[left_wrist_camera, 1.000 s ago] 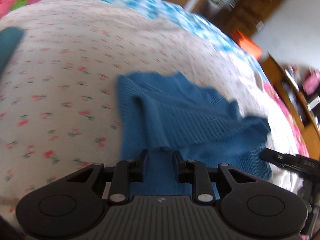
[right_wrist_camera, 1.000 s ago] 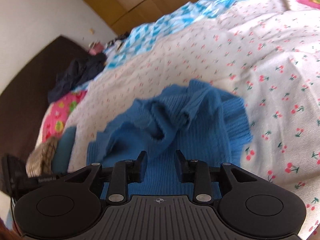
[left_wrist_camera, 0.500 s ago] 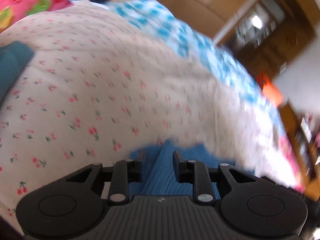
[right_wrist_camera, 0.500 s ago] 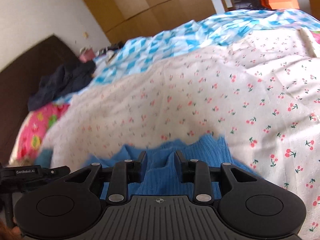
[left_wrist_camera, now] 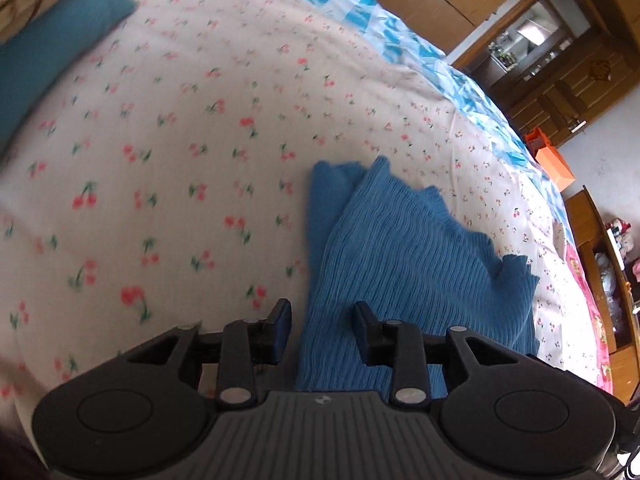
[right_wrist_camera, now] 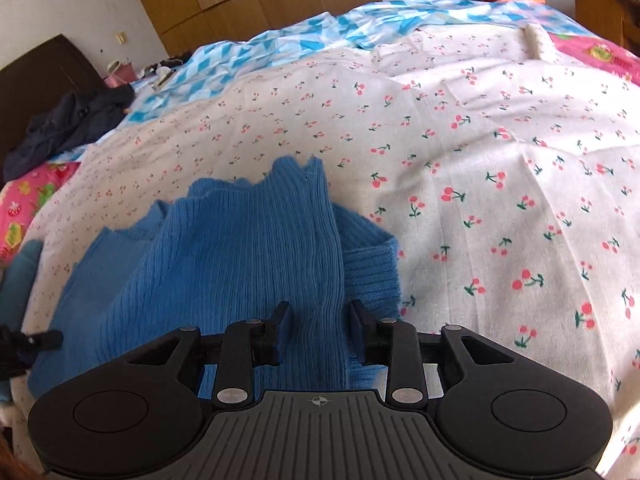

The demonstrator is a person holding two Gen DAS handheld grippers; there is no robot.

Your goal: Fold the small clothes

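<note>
A small blue ribbed knit garment [left_wrist_camera: 404, 264] lies folded over on the cherry-print bedsheet [left_wrist_camera: 168, 184]. My left gripper [left_wrist_camera: 322, 332] is open, its jaws straddling the garment's near left edge. In the right wrist view the same blue garment [right_wrist_camera: 240, 256] lies with a folded layer on top. My right gripper [right_wrist_camera: 318, 330] is open over its near right part, with the fabric running between the jaws. The left gripper's tip [right_wrist_camera: 28, 344] shows at the left edge of the right wrist view.
A teal garment [left_wrist_camera: 44, 60] lies far left on the bed. A dark garment [right_wrist_camera: 72, 124] and pink pillow [right_wrist_camera: 24, 208] lie by the headboard. A blue-white checked quilt [right_wrist_camera: 320, 36] covers the far side. Wooden wardrobes and an orange box [left_wrist_camera: 554, 160] stand beyond the bed.
Both grippers carried the garment's edge forward over itself and set it down folded. Both jaws have opened wider and let the fabric go.
</note>
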